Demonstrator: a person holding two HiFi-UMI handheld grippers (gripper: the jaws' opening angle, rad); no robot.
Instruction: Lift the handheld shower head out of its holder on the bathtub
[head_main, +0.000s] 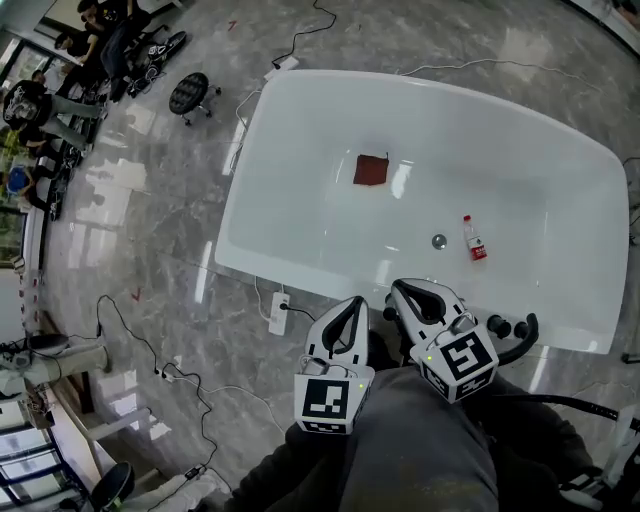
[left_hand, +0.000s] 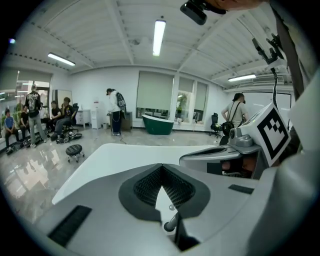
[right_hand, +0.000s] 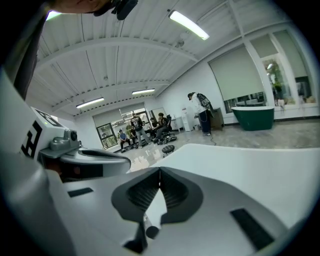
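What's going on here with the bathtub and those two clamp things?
A person stands at a white bathtub with a gripper in each hand. The left gripper and right gripper are both shut and empty, over the near rim. On the rim to their right sit black fittings; neither gripper touches them. A bottle and a dark red cloth lie in the tub.

The camera on my head looks steeply down on the white bathtub, with my left gripper and right gripper low in its frame. The left gripper's camera sits close behind its fingers and looks along them, nearly level, over the tub's rim into the room. The right gripper's camera does likewise. Both share the rim, a black stool and a green tub far beyond the fingers. Each catches the other gripper alongside.
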